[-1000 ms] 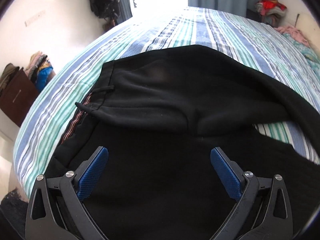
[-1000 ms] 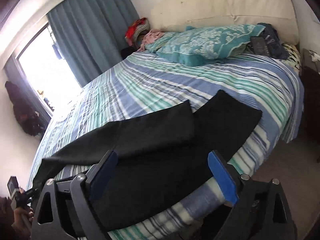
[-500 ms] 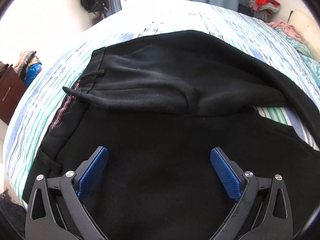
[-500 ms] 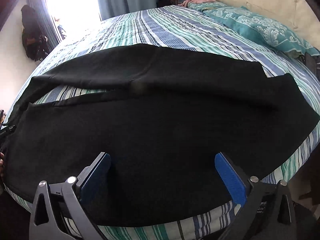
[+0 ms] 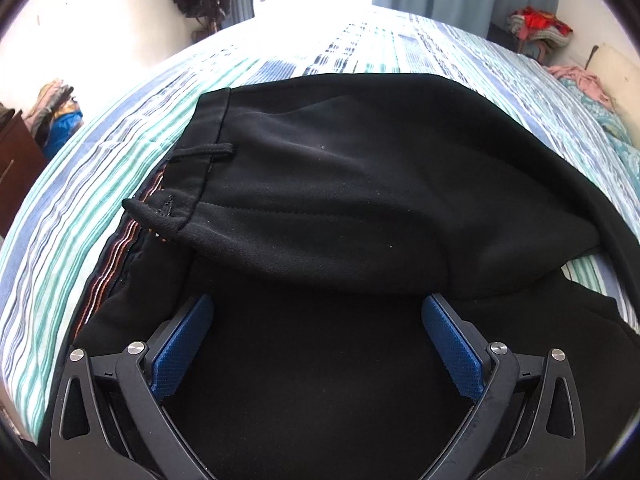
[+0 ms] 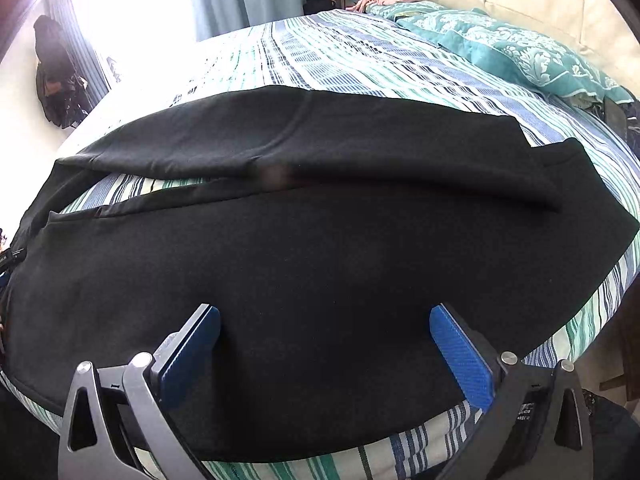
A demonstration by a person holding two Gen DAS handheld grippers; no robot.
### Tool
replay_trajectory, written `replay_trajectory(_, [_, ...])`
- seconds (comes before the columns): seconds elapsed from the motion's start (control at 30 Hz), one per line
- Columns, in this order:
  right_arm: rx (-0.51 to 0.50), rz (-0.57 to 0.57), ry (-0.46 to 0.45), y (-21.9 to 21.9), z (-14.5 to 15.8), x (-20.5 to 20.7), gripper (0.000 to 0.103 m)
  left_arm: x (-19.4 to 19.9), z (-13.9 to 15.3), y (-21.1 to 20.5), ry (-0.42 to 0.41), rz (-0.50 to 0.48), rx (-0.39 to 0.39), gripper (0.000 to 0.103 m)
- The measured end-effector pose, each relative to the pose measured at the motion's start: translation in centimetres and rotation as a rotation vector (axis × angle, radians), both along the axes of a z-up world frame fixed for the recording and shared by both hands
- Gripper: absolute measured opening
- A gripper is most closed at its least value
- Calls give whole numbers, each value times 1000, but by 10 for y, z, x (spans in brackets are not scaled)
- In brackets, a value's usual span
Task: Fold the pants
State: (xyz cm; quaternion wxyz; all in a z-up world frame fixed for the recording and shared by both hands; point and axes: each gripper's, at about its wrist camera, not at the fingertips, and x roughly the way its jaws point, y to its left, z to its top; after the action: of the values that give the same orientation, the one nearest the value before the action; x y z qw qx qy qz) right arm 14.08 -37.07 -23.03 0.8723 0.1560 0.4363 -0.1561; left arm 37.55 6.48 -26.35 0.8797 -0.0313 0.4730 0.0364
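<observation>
Your black pants (image 5: pixel 360 200) lie spread across the striped bed (image 5: pixel 80 208), waist end under your left claw (image 5: pixel 316 344), legs running out under your right claw (image 6: pixel 324 354) toward the teal pillow (image 6: pixel 520 56). Both claws stand wide open with nothing gripped — only flat fabric shows between the blue pads, and the right one's jaws have just been opening to their widest.

The far leg (image 6: pixel 320 136) already lies partly over the near one, with a wedge of sheet showing between them at the left. If you pinch from here, the likely fault is catching only the top layer, so the folded leg drags and the lower one stays put. The near edge hangs close to the side of the bed — a hard pull toward you could slide the whole garment off. The loose waistband tab (image 5: pixel 152 216) may also bunch under the fold.
</observation>
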Motion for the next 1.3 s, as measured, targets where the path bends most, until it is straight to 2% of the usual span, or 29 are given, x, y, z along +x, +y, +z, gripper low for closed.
replay_trajectory(0.37, [1,3,-3,0,0,1,103,-11,0,1,-3,-1,-2,103])
replay_trajectory(1.3, [-3,12,-7,2,0,-2,103,-11,0,2,-4,-1,-3,103])
